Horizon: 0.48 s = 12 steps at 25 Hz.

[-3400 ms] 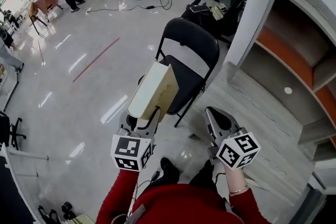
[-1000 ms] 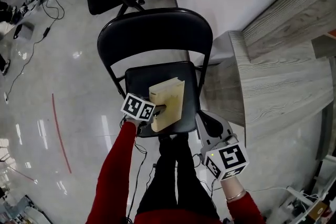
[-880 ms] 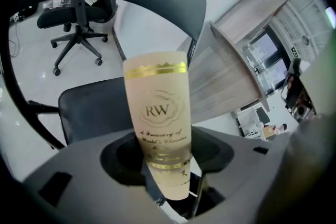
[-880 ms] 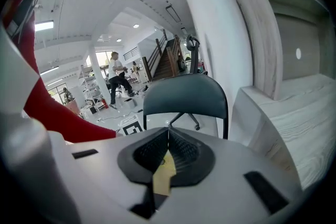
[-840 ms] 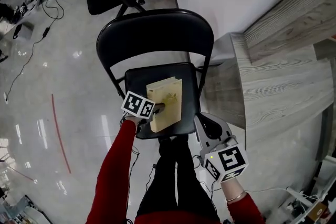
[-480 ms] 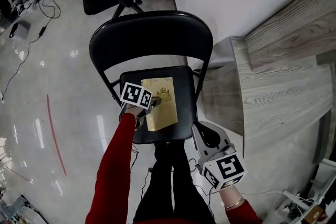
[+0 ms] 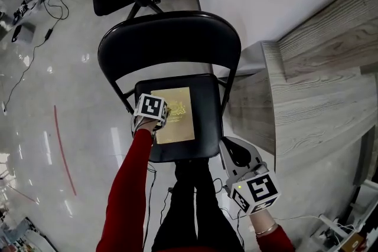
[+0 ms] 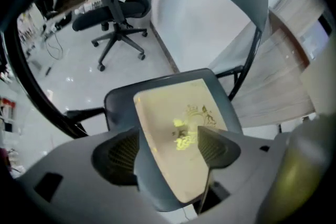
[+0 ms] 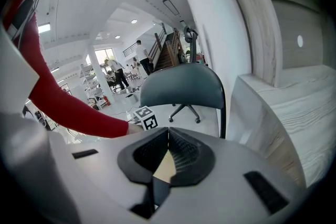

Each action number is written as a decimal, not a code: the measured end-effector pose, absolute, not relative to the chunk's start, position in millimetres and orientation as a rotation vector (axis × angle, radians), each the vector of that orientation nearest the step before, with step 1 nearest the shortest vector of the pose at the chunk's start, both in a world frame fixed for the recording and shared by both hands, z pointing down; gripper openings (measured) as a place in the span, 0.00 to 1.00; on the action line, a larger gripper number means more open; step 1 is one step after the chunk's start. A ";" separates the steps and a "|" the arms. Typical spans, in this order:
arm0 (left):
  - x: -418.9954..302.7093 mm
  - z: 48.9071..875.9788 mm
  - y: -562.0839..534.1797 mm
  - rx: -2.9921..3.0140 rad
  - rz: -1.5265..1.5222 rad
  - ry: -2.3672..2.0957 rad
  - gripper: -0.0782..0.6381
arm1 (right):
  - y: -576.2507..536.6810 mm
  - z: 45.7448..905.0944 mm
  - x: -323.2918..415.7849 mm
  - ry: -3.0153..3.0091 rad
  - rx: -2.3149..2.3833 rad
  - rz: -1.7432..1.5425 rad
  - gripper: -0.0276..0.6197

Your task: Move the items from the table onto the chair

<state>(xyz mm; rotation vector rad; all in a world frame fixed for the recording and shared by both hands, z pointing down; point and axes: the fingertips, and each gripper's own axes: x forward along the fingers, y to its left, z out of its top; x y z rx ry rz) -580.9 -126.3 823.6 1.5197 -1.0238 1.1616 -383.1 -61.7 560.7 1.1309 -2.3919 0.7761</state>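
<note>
Head view: one book (image 7: 177,118) on one chair (image 7: 171,38); left claw (image 8: 167,148) opening around it; right claw (image 9: 168,136) together.

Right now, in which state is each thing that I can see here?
book, closed, flat on the seat
folding chair, unfolded, upright
left tool, jaws opening, book between them, not pressed
right tool, jaws together, empty

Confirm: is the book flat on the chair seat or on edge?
Flat: the book lies cover up on the chair seat, whole cover showing from above.
</note>
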 end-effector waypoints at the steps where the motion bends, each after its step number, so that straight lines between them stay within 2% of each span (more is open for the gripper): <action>1: -584.3 821.9 -128.4 1.532 1.190 -1.060 0.60 | -62.6 560.8 -382.9 -2.394 1.129 0.775 0.06; 3: -579.2 813.9 -131.3 1.601 1.154 -1.119 0.60 | -62.1 561.2 -383.2 -2.395 1.125 0.776 0.06; 6: -570.6 788.3 -133.5 1.755 1.050 -1.261 0.52 | -61.9 559.3 -389.0 -2.408 1.107 0.768 0.06; 10: -558.6 690.4 -117.9 2.008 0.838 -1.540 0.24 | -64.8 544.7 -400.9 -2.467 1.072 0.750 0.06; 12: -552.0 630.8 -99.4 2.096 0.655 -1.619 0.14 | -66.9 531.7 -408.0 -2.510 1.060 0.756 0.06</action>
